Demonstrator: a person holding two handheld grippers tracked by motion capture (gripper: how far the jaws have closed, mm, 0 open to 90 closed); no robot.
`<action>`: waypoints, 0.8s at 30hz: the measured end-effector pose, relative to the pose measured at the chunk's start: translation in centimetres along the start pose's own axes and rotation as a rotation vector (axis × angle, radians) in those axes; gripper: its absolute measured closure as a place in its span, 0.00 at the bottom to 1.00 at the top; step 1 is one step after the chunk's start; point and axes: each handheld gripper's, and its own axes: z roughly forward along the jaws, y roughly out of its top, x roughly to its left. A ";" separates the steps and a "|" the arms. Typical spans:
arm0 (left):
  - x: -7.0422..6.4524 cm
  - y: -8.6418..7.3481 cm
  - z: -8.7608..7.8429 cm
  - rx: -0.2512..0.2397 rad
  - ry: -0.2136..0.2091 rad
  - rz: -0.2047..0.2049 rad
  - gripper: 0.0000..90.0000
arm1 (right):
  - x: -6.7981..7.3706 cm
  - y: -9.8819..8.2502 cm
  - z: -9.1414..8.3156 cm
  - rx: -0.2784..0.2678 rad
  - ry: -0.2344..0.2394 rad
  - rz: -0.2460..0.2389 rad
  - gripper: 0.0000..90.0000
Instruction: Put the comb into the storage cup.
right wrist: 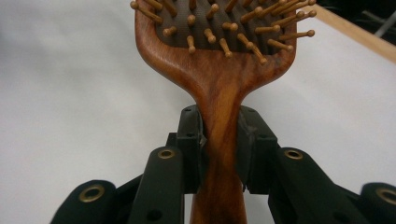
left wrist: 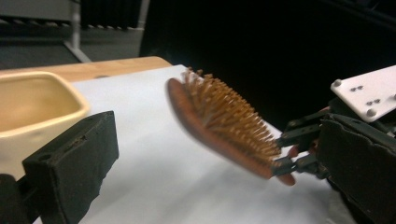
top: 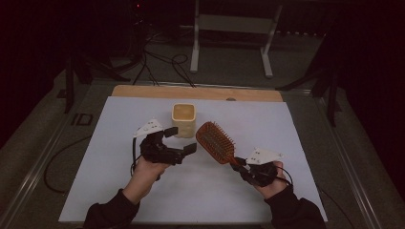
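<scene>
From the high view, the right gripper (top: pixel 237 164) pinches the handle of the wooden hairbrush (top: pixel 216 141), whose bristled head slants up and away over the white sheet (top: pixel 119 191), while the left gripper (top: pixel 182 139) hangs with jaws spread just beside the yellow cup (top: pixel 184 119), apart from the brush. In the left gripper view the hairbrush (left wrist: pixel 219 123) hovers tilted over the sheet, well clear of the near jaw, its handle caught by the right gripper (left wrist: pixel 286 154), the cup (left wrist: pixel 37 105) at left. In the right gripper view both pads press the handle's narrow neck (right wrist: pixel 219 135), the bristles facing the camera.
</scene>
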 end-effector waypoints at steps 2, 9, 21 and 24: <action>0.0 0.0 0.7 -0.008 -0.013 -0.025 0.00 | 0.0 0.0 0.0 -0.004 0.000 0.000 0.81; 0.2 -0.5 3.3 -0.023 -0.067 -0.140 0.00 | 0.1 0.2 -0.2 -0.020 -0.011 -0.008 0.81; -0.3 -0.9 6.1 -0.026 -0.062 -0.216 0.04 | 0.2 0.3 -0.2 -0.039 0.010 -0.003 0.81; -0.3 -1.1 6.6 -0.030 -0.036 -0.240 0.08 | 0.2 0.3 -0.1 -0.034 0.006 -0.005 0.81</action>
